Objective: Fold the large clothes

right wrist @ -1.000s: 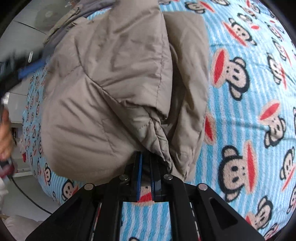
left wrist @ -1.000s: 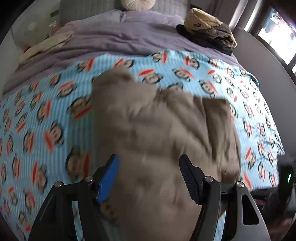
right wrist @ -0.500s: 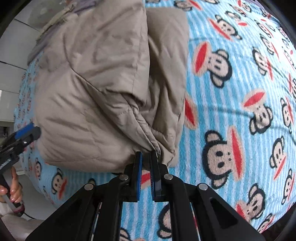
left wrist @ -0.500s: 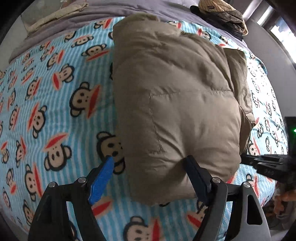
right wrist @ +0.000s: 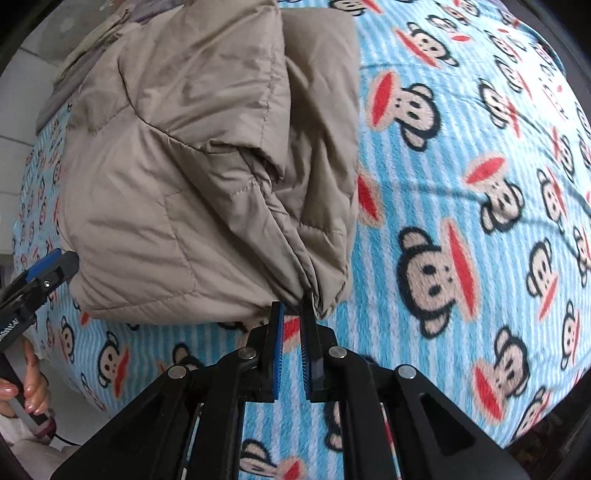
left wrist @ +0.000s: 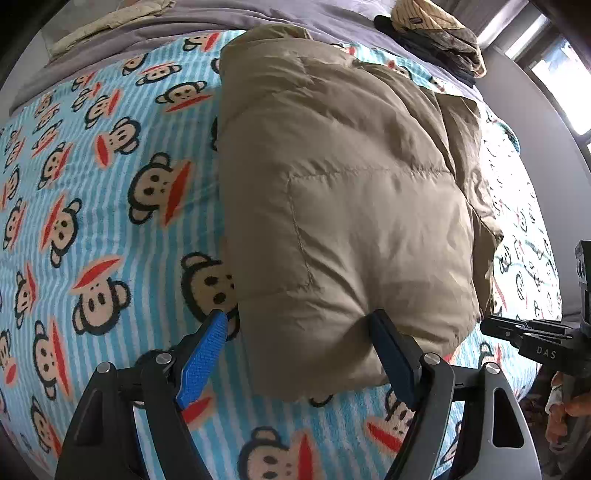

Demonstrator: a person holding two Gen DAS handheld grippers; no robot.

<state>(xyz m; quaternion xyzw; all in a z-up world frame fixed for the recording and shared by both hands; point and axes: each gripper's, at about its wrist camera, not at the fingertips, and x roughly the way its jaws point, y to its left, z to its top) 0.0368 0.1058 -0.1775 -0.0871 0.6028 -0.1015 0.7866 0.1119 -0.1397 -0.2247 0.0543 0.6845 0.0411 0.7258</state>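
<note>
A puffy tan quilted jacket [left wrist: 332, 192] lies folded into a thick block on a blue striped blanket with monkey faces [left wrist: 92, 206]. My left gripper [left wrist: 299, 332] is open, its fingers standing either side of the jacket's near edge. In the right wrist view the jacket [right wrist: 177, 177] fills the upper left. My right gripper [right wrist: 291, 310] has a narrow gap between its fingers, and its tips sit just at the bunched near corner of the jacket. The corner hangs at the tips; I see no cloth between the pads.
A pile of dark and striped clothes [left wrist: 436, 40] lies at the far right of the bed on a grey-purple cover [left wrist: 184, 26]. A beige garment [left wrist: 110, 22] lies at the far left. The bed's edge is close behind both grippers. The other gripper shows in each view [left wrist: 532, 343] [right wrist: 40, 280].
The jacket came down and settled on the blanket. My left gripper drew back to its near edge. My right gripper's fingers parted a little and the corner slipped out from between them.
</note>
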